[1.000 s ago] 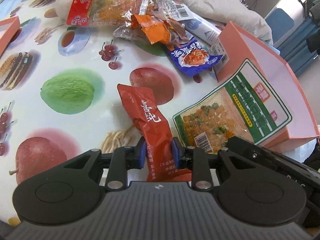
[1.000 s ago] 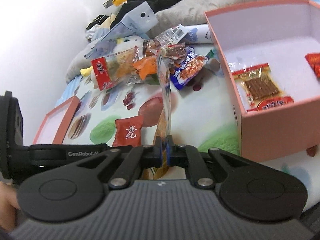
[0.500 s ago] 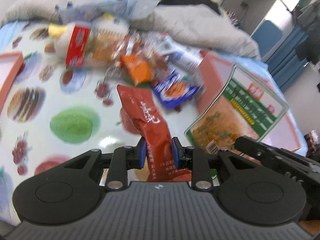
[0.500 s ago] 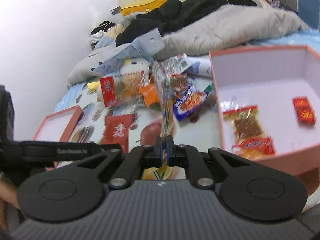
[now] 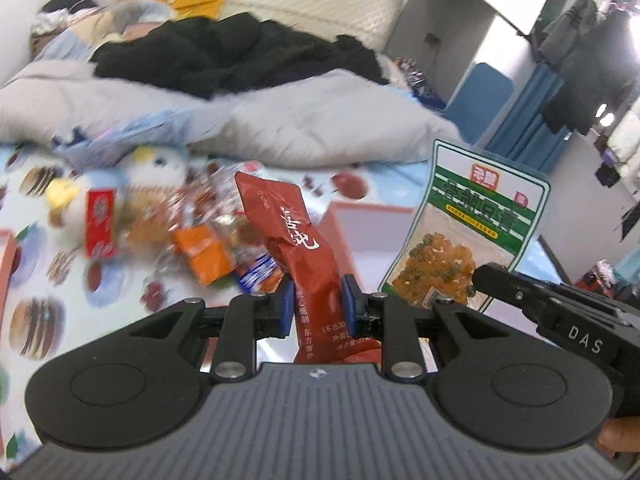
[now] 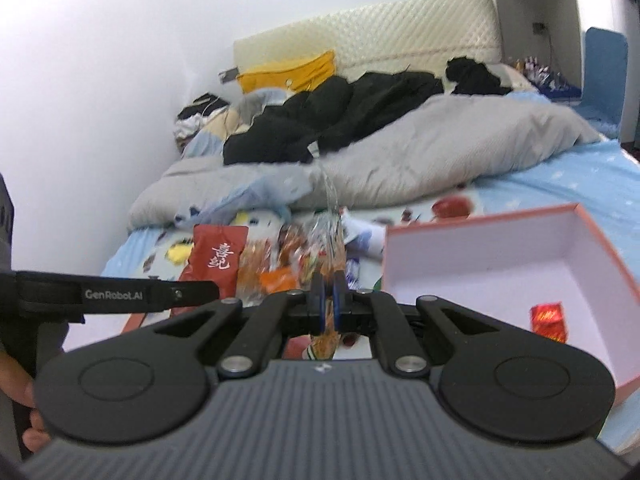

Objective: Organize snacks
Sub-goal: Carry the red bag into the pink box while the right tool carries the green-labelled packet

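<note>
The red snack packet (image 5: 298, 248) stands upright, pinched between the blue pads of the left gripper (image 5: 316, 312), lifted above the bed's fruit-print cloth (image 5: 36, 320). The right gripper (image 6: 329, 300) has its jaws nearly closed on the green-labelled pouch (image 5: 468, 232). Behind them lies the heap of snacks (image 5: 192, 236), with the pink box (image 6: 500, 256) beside it near the bed's right edge.

Red packet (image 5: 298, 240) with white characters, green-banded pea bag (image 5: 468, 232), pink box (image 6: 500, 256), fruit-print cloth (image 5: 36, 280)

grey duvet (image 6: 420, 152) | black clothes (image 5: 224, 52) | yellow pillow (image 6: 292, 70)
</note>
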